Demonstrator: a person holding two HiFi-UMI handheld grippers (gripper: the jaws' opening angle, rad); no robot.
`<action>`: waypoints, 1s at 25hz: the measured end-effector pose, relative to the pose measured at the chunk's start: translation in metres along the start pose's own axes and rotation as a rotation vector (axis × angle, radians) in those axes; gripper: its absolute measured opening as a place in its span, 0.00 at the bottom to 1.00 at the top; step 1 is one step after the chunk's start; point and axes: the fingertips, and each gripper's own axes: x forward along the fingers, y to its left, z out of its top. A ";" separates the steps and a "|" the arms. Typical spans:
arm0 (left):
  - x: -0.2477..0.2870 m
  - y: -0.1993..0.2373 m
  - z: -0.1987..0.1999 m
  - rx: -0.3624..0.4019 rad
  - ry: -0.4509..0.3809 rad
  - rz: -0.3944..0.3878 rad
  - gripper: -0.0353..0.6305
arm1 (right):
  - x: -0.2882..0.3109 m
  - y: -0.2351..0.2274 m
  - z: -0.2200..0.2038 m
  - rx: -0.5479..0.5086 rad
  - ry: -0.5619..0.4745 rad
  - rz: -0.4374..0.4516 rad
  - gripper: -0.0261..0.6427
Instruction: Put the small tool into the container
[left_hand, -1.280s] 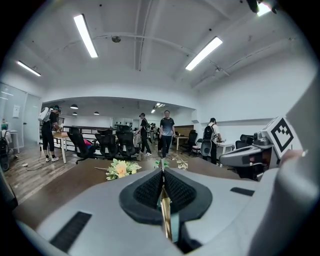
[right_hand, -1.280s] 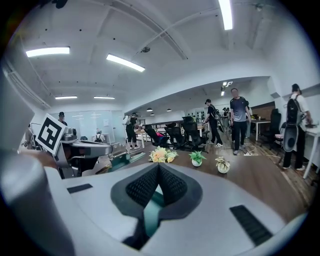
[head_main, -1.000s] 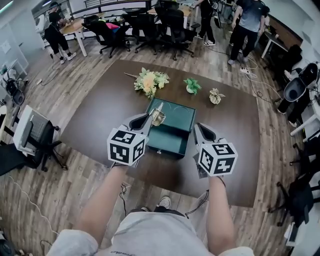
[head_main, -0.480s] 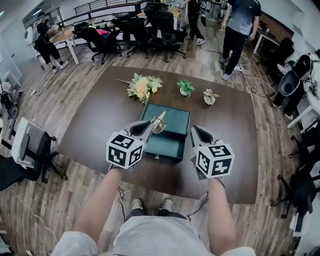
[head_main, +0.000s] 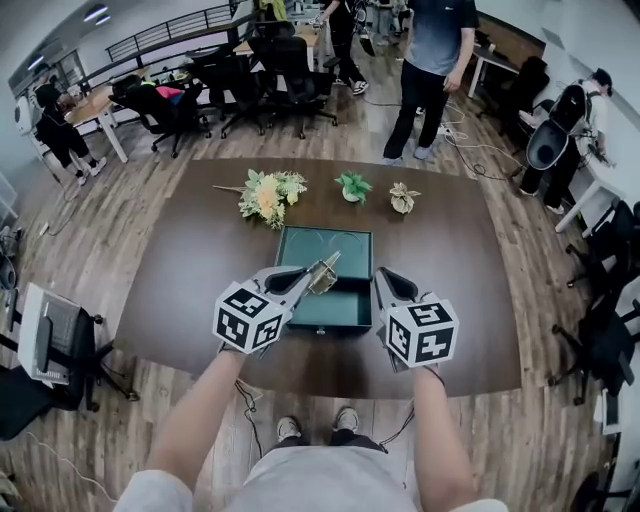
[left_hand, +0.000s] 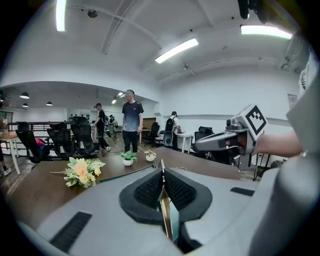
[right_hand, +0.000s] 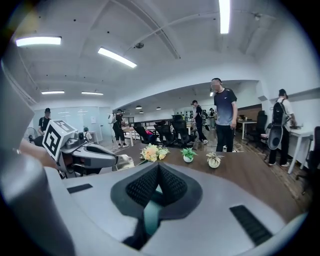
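A dark green open container (head_main: 300, 240) stands on the brown table (head_main: 180, 270), its raised lid toward me. My left gripper (head_main: 318, 272) hovers over the container's near left part, shut on a small thin metal tool (head_main: 324, 270). In the left gripper view the tool (left_hand: 165, 215) is a narrow blade pinched between the ribbed pads (left_hand: 149, 190), tip pointing forward. My right gripper (head_main: 378, 278) hangs by the container's near right corner, shut with nothing in it. The right gripper view shows its jaws (right_hand: 159, 187) meeting, teal showing below them, and the left gripper (right_hand: 116, 161) off to the left.
Along the table's far side lie a flower bouquet (head_main: 265, 192), a small green potted plant (head_main: 351, 186) and a pale dried plant (head_main: 402, 197). A person (head_main: 432, 60) stands just beyond the far edge. Office chairs (head_main: 270, 70) ring the room.
Both grippers hold their place over the container, the left still shut on the tool, which now leans a little more to the right. The standing person has come closer to the table.
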 end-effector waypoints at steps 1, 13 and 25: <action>0.001 -0.002 -0.002 0.008 0.006 -0.025 0.07 | -0.001 0.001 0.000 0.005 0.000 -0.010 0.04; 0.016 -0.019 -0.032 0.102 0.103 -0.238 0.07 | -0.012 0.011 -0.020 0.053 0.015 -0.104 0.04; 0.038 -0.031 -0.057 0.208 0.198 -0.354 0.07 | -0.015 0.006 -0.038 0.084 0.042 -0.154 0.04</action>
